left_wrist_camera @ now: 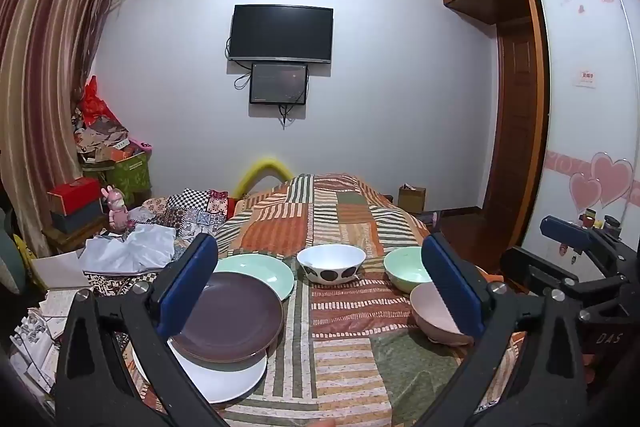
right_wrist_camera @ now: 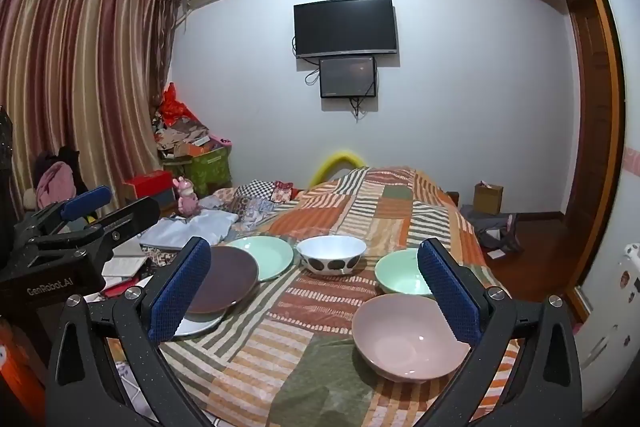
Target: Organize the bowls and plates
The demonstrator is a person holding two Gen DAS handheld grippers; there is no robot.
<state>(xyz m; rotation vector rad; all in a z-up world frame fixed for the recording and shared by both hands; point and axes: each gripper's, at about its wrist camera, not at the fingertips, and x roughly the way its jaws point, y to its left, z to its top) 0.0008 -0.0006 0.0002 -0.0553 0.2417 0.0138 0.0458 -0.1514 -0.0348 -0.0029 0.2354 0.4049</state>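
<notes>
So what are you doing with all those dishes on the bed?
Sorting plates and bowls on the patchwork bedspread. Both grippers, the left gripper and the right gripper, hang open over the bed and hold nothing yet. On the left, a brown plate lies on a white plate, beside a green plate. The spotted bowl, green bowl and pink bowl sit apart.

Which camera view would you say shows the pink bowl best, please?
The right wrist view: the pink bowl shows nearly whole, only its right edge hidden. In the left wrist view a blue pad covers much of it.
</notes>
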